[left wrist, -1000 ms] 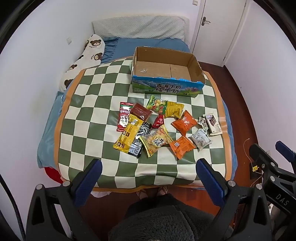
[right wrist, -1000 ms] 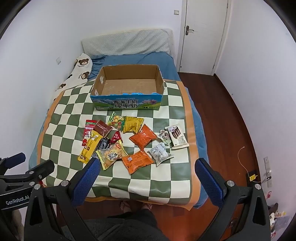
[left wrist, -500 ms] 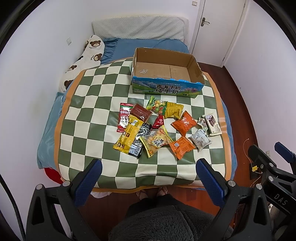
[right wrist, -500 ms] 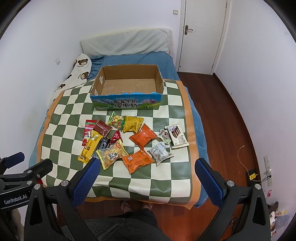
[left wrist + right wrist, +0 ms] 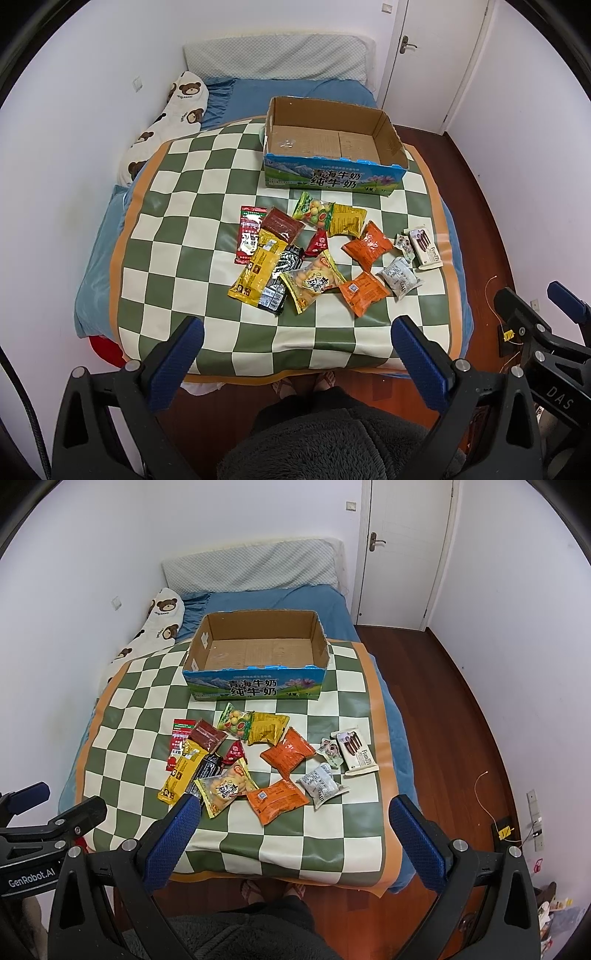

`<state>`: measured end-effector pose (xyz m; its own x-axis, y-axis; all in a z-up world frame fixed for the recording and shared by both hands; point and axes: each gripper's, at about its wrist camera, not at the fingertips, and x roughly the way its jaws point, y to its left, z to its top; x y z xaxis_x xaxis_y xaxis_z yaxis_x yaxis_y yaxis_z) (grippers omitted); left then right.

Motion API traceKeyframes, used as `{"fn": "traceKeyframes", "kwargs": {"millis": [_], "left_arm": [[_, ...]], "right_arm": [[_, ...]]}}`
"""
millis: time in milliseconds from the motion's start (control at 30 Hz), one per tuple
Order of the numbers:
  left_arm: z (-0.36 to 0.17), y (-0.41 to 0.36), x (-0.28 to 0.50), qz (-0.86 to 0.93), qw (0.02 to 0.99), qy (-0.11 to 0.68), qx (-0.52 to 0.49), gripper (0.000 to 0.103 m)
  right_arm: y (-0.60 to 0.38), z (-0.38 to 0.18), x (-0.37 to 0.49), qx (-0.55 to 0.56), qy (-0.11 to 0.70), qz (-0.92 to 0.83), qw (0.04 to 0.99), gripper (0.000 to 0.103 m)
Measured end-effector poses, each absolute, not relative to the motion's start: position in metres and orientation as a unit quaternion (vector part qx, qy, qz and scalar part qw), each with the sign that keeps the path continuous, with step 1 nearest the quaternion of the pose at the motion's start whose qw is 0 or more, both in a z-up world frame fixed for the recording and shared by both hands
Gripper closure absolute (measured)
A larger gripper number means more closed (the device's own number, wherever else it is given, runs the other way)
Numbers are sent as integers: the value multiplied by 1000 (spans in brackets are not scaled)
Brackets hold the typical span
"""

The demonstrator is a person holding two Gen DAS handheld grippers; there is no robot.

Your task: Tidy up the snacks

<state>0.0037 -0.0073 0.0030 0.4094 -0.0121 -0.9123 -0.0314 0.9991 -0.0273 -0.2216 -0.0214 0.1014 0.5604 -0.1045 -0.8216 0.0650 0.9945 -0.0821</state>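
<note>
Both the left claw (image 5: 295,354) and right claw (image 5: 295,834) are held spread and unladen above the bed (image 5: 177,206); snack packets (image 5: 321,254) are scattered before the cardboard box (image 5: 332,181).

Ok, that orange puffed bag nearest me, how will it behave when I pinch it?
The orange bag looks air-filled, so it is probably light and will squash, perhaps crushing its contents. Its glossy film may slip; pinching the flat sealed end seems safer. Right gripper is open.

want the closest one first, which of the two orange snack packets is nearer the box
The upper orange packet, beside the yellow packet; the other orange packet lies closer to the bed's foot.
</note>
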Motion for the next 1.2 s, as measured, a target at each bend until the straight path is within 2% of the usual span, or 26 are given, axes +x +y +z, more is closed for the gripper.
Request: {"fn": "traceKeyframes", "kwargs": {"millis": [1200], "left_arm": [[13, 2, 2, 3, 840, 543, -22, 0]], "right_arm": [[-20, 103, -223, -23, 464, -49, 884, 0]]}}
